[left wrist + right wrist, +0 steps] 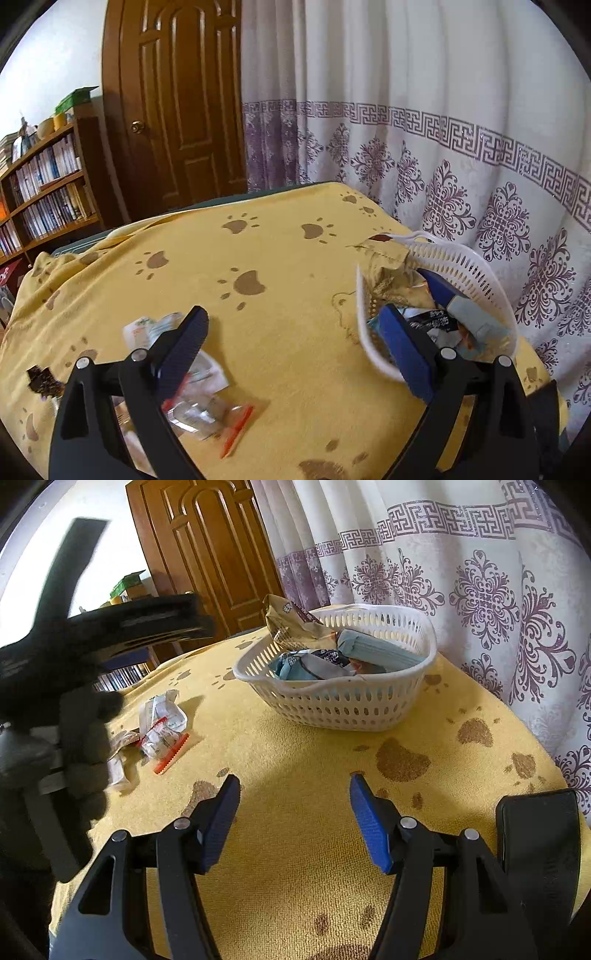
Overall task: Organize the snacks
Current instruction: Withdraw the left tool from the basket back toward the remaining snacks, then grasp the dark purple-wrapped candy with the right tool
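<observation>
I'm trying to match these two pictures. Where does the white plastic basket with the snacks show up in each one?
Left wrist view: the white basket sits at the right, its near end partly hidden behind one finger of the open left claw.
Right wrist view: the white basket stands top centre, beyond the open, empty right claw.
Shared landmark: the brown wooden door beside the patterned curtain.

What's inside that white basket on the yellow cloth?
The white basket holds snack packets: a crumpled tan bag sticking above the rim, a pale blue packet and a dark-labelled one. Anything underneath them is covered.
</observation>
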### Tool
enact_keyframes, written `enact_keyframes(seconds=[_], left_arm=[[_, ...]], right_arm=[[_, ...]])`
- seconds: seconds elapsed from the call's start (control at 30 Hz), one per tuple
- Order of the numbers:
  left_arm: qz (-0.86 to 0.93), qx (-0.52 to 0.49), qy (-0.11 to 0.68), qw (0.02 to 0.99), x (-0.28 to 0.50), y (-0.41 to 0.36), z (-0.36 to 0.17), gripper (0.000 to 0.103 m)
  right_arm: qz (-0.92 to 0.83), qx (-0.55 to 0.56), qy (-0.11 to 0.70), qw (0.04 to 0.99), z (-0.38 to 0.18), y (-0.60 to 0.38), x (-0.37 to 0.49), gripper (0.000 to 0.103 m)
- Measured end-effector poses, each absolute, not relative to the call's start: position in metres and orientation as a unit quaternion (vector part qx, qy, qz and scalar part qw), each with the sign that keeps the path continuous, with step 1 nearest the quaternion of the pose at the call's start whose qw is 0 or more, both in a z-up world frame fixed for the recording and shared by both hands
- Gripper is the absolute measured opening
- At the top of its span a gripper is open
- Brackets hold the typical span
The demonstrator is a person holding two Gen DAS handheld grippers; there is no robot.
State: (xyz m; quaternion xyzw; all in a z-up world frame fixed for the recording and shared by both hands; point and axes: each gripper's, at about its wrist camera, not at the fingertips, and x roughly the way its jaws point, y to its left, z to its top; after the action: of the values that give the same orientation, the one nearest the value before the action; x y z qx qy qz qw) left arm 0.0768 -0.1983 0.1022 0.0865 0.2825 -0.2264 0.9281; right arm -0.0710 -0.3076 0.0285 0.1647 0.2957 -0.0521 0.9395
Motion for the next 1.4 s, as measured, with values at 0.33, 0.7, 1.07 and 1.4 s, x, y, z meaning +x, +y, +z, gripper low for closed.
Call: enact_keyframes(seconds=[0.33,0.7,1.07,1.4], left_arm=[[-0.175,0.048,0.272,0.945,0.070,-0.114,0.110,0.093],[-0.097,-0.007,0.273,0.957,0.071,-0.005,0.100,0.093],[-0.003,-0.062,0.308,0.949,0.083,0.096,0.075,0.089],[0.031,-0.115,0.317,0.941,0.089,0.141,0.065,0.086]], right_arm=[[-0.065,0.124,0.317,0.938,0.030,-0.294,-0.065,0.071],[-0.033,0.110,0.316,0.942,0.045,-0.256,-0.058,0.071],[0.036,0.083,0.324,0.942,0.057,-0.206,-0.032,0.071],[0.140,0.017,0.322,0.936,0.072,-0.127,0.021,0.070]])
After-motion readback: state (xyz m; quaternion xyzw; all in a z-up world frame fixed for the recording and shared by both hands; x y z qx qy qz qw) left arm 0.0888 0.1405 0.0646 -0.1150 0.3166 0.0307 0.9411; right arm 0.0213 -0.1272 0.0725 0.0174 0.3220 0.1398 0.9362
